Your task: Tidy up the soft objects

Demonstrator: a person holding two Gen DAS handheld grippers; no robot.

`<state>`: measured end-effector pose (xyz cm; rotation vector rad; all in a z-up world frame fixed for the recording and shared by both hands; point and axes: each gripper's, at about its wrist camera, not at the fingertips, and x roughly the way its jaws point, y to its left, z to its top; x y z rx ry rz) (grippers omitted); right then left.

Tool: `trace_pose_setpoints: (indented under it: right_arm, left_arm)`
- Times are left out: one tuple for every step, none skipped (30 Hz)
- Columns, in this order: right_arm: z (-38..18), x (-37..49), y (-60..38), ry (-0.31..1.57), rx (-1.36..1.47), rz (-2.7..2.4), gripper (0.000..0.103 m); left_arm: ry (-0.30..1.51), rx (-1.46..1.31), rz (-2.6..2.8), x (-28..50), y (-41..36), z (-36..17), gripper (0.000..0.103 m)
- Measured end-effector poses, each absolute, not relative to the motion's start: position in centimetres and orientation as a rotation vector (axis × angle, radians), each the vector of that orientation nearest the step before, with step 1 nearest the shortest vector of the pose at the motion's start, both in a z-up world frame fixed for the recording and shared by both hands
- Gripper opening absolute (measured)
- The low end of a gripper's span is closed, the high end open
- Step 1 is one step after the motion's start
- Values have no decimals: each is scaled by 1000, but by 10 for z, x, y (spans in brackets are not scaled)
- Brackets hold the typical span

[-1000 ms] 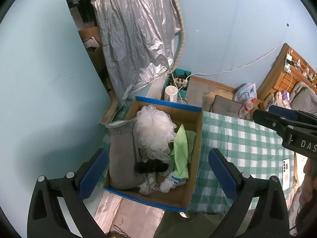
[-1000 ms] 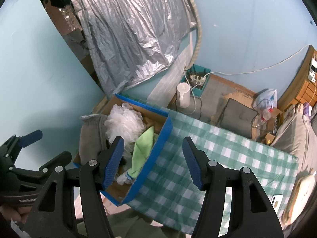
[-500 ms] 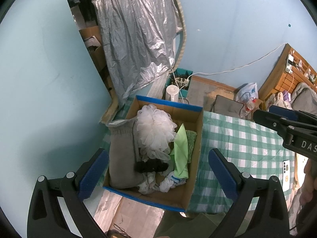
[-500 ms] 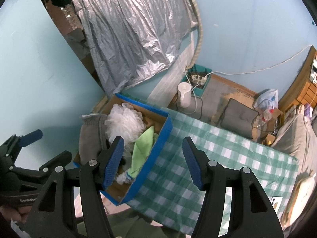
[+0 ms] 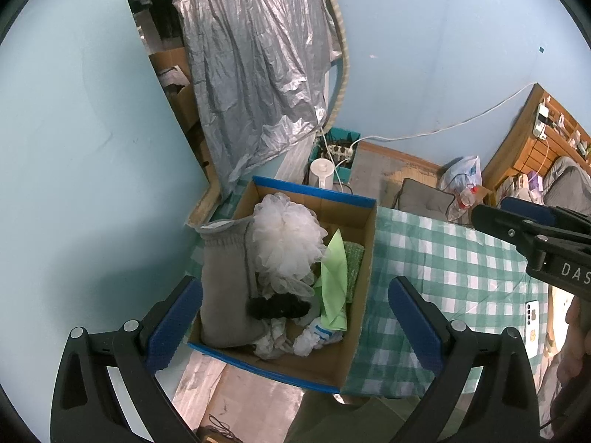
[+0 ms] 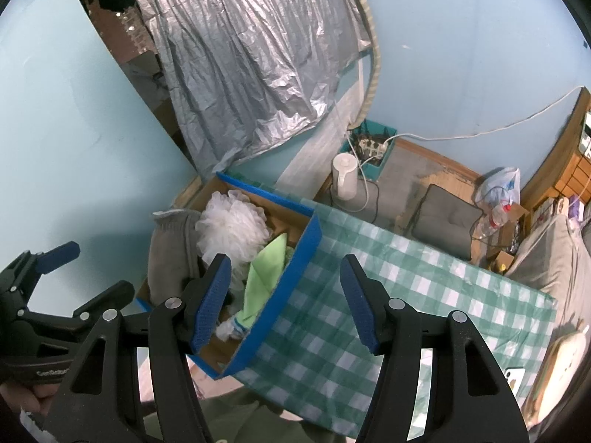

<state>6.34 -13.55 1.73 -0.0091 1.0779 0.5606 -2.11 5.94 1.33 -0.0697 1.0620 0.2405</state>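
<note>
A cardboard box point(image 5: 364, 258) with blue-taped rims sits on the left end of a green checked tablecloth point(image 5: 450, 269). Inside lie a grey knitted piece point(image 5: 225, 291), a white mesh puff point(image 5: 286, 236), a light green cloth point(image 5: 334, 280), a black item point(image 5: 277, 306) and crumpled white pieces point(image 5: 314, 336). My left gripper point(image 5: 291, 321) hangs open above the box, nothing between its blue pads. My right gripper point(image 6: 286, 297) is open over the box's right wall point(image 6: 284, 288), also empty. The same puff point(image 6: 231, 225), green cloth point(image 6: 264, 277) and grey piece point(image 6: 170, 254) show in the right wrist view.
A phone point(image 5: 533, 326) lies at the cloth's right edge. On the floor behind stand a white kettle point(image 6: 345, 177), a teal bin with a power strip point(image 6: 371, 147), a grey cushion point(image 6: 445, 221) and a plastic bag point(image 6: 498, 188). A silver sheet point(image 5: 255, 74) hangs on the wall.
</note>
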Motion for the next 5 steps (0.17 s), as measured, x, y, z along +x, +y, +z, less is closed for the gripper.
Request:
trace_pose_setpoints:
  right_arm:
    - [17, 63, -136, 1078, -9, 561, 60]
    - [17, 63, -136, 1078, -9, 560, 60]
    - [17, 63, -136, 1078, -9, 560, 60]
    - [17, 63, -136, 1078, -8, 561, 60]
    - [17, 63, -136, 1077, -9, 560, 60]
  left_arm:
    - [1062, -68, 240, -21, 59, 13, 102]
    - [1064, -66, 241, -20, 60, 13, 102]
    - [1065, -66, 241, -21, 60, 13, 101]
    - [1066, -67, 239, -21, 60, 13, 101]
    - [1067, -69, 239, -21, 59, 13, 101]
